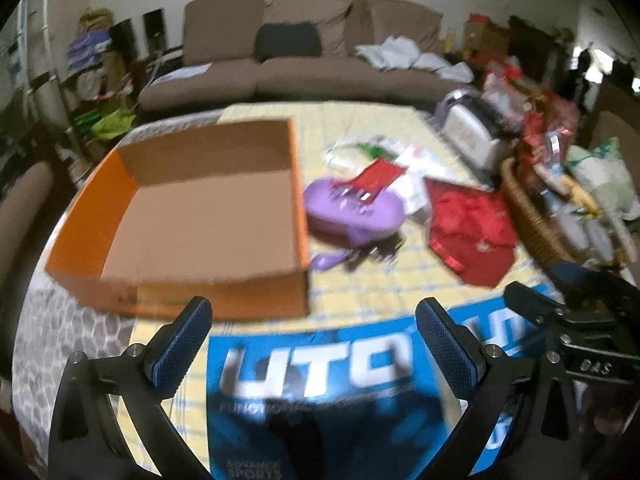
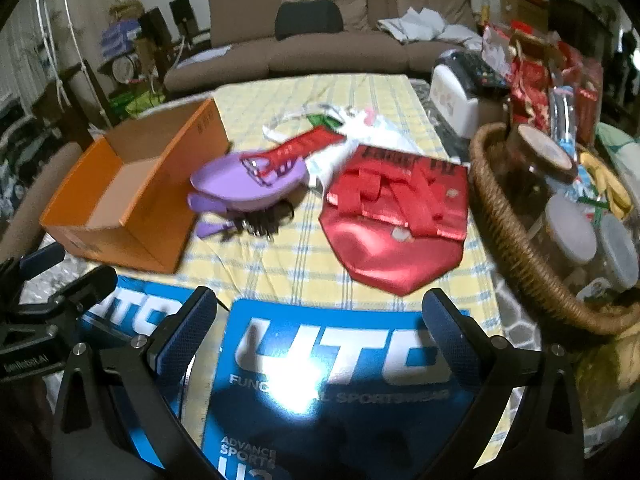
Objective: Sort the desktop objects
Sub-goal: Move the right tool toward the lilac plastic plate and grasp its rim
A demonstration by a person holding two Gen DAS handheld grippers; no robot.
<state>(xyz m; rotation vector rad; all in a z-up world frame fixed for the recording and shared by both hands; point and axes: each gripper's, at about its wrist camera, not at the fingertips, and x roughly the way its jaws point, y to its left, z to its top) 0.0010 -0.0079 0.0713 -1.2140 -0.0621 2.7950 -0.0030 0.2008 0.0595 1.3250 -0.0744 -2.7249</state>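
Big white letters "UTO" sit on a shiny blue packet (image 2: 340, 364) at the near edge of the desk (image 2: 280, 276). Under them the right camera lets me read "ADVANCE SPORTS" and part of "FUNCTIONAL SPORTSWEAR". In the left camera those small words are too blurry. A second blue packet (image 2: 132, 312) peeks out on the left side in the right camera.

The orange box (image 1: 192, 208) lies open near the left edge of the desk. The left camera looks right down into it. The right camera sees mostly its outside wall, with some dark print too small to read.

A purple case (image 2: 244, 184) lies just beside the box, with a red strip (image 2: 296, 148) on top. A red shiny bag (image 2: 396, 220) lies near the right edge, beside a woven basket (image 2: 512, 216) of jars. Only the right camera shows the jar lids clearly.

The left claw (image 1: 314, 344) is spread wide over the blue packet and holds nothing. The right claw (image 2: 320, 336) is spread wide too, with nothing between its fingers. Each camera can see the other claw at its side.
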